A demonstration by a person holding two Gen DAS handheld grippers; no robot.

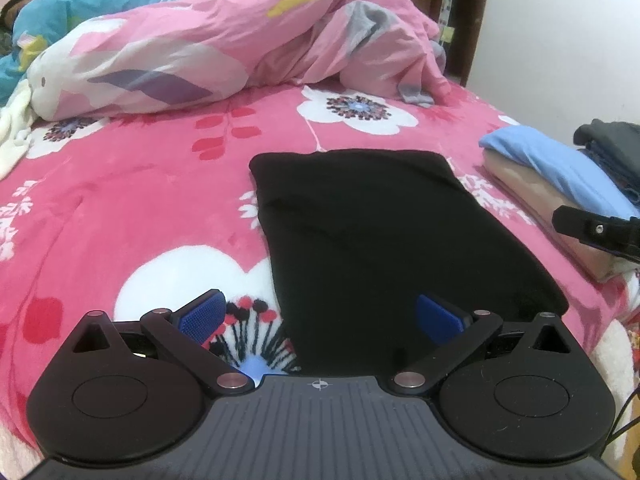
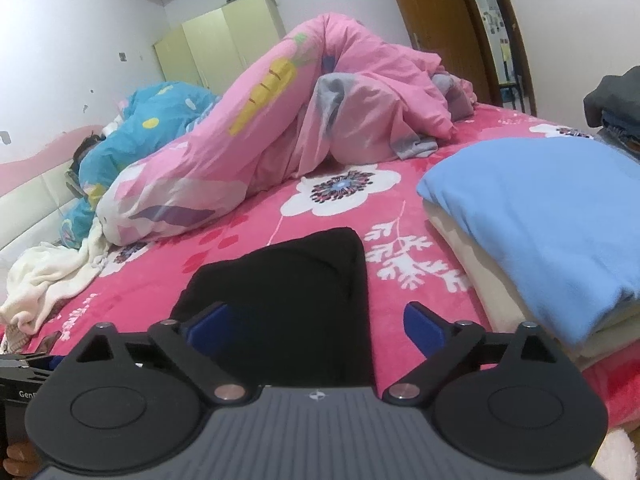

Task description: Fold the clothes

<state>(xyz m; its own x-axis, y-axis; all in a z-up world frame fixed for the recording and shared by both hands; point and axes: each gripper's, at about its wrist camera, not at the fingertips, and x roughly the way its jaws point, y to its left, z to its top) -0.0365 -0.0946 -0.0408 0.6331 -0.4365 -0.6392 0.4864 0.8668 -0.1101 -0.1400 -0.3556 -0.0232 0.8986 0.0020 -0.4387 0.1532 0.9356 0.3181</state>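
A black garment (image 1: 384, 232) lies folded into a flat rectangle on the bed (image 1: 120, 200), near its front edge. Both the left tongs (image 1: 326, 316) and the right tongs (image 2: 316, 326) hover over its near end, spread wide and holding nothing. This fold looks finished; next would likely be gripping the near edge to fold again or carrying it to the stack of folded clothes (image 2: 540, 240) beside it. The right view shows that stack closely; the left shows the garment's full outline.
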